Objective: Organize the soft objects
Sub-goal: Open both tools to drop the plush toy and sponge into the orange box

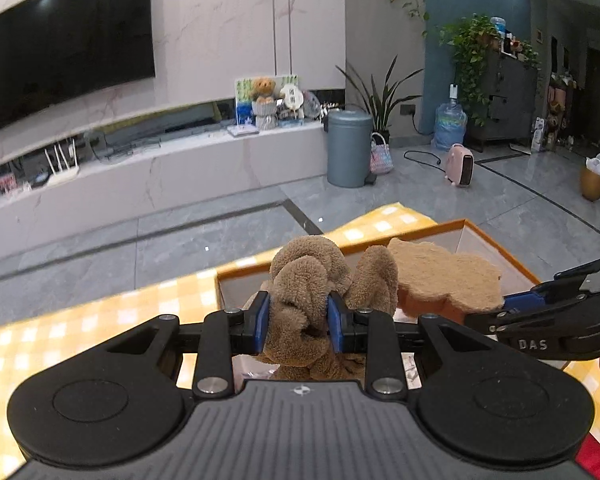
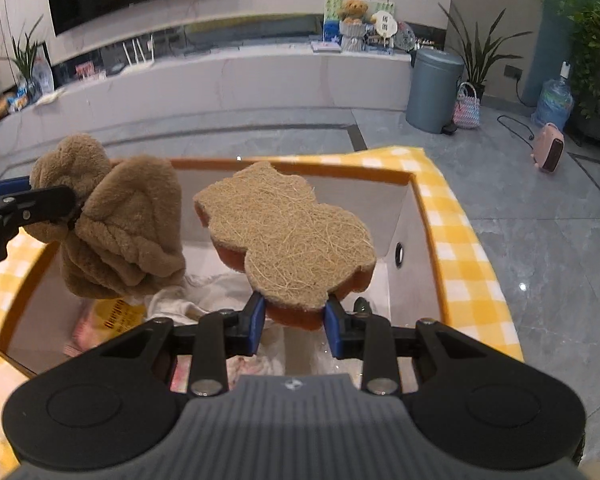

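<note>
Left gripper (image 1: 299,322) clamps a bunched brown plush cloth (image 1: 308,280); right gripper (image 2: 295,322) pinches a bear-shaped sponge (image 2: 288,236) by its edge, both above the orange-rimmed box (image 2: 420,208), walls clear ahead.

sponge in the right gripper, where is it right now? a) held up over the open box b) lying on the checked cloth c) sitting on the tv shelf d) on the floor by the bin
a: the right gripper clamps the sponge by its edge, in the air above the open box, beside the brown towel that the left gripper holds.
</note>
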Motion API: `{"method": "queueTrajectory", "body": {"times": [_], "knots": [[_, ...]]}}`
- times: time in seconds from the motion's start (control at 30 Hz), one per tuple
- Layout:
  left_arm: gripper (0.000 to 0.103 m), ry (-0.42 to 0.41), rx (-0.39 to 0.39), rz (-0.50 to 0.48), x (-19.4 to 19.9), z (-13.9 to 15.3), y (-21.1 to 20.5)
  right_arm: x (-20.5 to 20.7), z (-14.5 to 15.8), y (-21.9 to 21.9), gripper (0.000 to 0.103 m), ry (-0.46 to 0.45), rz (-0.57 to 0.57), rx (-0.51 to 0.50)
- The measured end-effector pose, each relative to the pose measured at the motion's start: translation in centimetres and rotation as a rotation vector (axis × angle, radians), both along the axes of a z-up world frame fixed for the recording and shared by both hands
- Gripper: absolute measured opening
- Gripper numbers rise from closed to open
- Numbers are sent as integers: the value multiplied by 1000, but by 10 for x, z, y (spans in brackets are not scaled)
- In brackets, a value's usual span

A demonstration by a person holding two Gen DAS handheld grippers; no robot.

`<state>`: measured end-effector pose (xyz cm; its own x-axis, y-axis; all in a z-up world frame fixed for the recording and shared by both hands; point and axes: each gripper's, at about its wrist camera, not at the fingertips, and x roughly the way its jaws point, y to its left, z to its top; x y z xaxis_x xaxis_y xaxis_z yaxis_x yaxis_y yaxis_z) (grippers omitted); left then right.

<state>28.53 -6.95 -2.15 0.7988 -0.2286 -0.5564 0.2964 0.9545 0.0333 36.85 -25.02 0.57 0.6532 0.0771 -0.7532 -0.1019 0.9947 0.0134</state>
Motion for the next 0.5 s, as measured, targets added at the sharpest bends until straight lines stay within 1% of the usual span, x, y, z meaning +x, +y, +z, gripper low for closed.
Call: {"method": "queueTrajectory", "body": {"times": [0.1, 0.2, 0.27, 0.3, 0.33, 0.37, 0.4, 0.43, 0.5], "knots": [[34, 25, -3, 10, 4, -5, 0, 0, -5, 3, 32, 19, 11, -15], [35, 20, 29, -10, -1, -6, 2, -5, -4, 5, 33, 7, 32, -32], [40, 33, 40, -31, -2, -6, 0, -8, -4, 6, 44, 9, 42, -35], [45, 39, 42, -33, -2, -6, 0, -10, -3, 7, 52, 11, 43, -35], [50, 47, 46, -29, -4, -6, 1, -12, -3, 7, 58, 12, 41, -34], [51, 49, 54, -18, -6, -5, 1, -14, -1, 7, 59, 13, 37, -32], [57, 48, 62, -17, -10, -4, 2, -14, 1, 8, 61, 14, 36, -31], [66, 46, 67, -25, -12, -3, 1, -17, 3, 8, 62, 12, 37, -31], [74, 37, 66, -45, -18, 0, 2, -23, 6, 10, 64, 5, 42, -37]]}}
